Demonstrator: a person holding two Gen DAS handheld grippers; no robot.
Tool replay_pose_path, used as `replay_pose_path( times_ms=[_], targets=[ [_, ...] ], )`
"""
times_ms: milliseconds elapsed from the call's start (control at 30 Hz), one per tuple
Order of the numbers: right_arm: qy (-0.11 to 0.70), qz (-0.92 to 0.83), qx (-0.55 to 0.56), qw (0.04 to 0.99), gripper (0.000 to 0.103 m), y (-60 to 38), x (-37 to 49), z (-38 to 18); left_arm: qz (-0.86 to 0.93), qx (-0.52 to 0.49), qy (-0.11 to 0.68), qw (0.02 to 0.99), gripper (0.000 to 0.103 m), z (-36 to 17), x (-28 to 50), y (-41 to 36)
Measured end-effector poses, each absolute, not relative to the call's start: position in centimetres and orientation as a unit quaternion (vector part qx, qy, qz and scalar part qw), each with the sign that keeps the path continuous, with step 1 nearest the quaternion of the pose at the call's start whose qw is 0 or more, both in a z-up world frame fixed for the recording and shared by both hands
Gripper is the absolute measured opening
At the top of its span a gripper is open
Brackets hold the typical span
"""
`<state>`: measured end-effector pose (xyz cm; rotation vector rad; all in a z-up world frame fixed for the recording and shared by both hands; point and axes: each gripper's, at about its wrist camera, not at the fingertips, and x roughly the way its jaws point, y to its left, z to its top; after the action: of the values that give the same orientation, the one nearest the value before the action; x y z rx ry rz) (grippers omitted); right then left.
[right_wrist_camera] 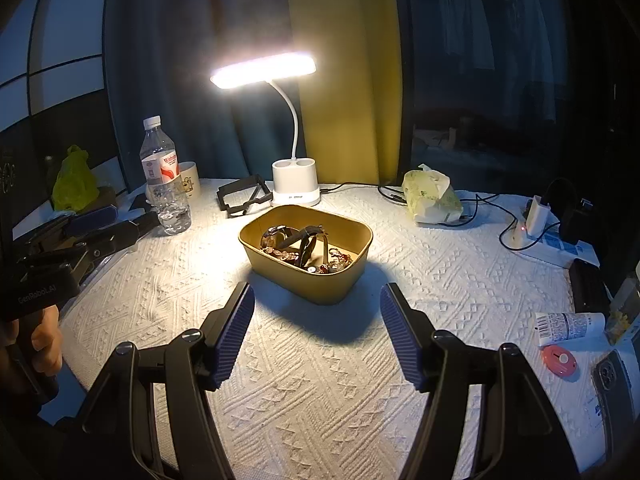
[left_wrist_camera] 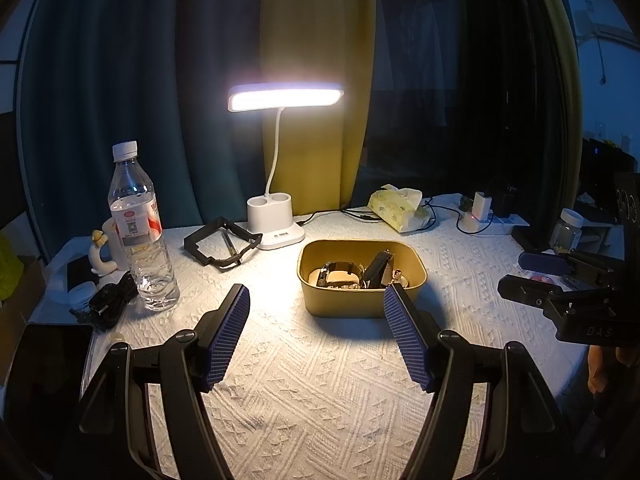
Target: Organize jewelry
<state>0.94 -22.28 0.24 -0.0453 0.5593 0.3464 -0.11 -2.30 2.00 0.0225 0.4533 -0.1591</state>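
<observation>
A yellow box stands on the white tablecloth under the desk lamp; it also shows in the right wrist view. Inside lie jewelry pieces: a black watch strap, a band on a cushion, beaded bracelets and a dark strap. My left gripper is open and empty, hovering just in front of the box. My right gripper is open and empty, also in front of the box. The right gripper shows at the right edge of the left wrist view.
A lit white desk lamp stands behind the box. A water bottle, a mug, a black frame and cables sit left. A tissue pack, charger, tube, pink disc and phone sit right.
</observation>
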Motion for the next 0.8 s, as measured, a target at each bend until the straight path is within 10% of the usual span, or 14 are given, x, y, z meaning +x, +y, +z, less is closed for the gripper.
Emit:
replay_pose_path(
  times_ms=[800],
  targets=[
    [0.279,0.167,-0.021,0.945,0.065,-22.53,1.39,-0.1,-0.081,0.012,0.228,0.97,0.073,1.71,0.35,-2.34]
  ],
)
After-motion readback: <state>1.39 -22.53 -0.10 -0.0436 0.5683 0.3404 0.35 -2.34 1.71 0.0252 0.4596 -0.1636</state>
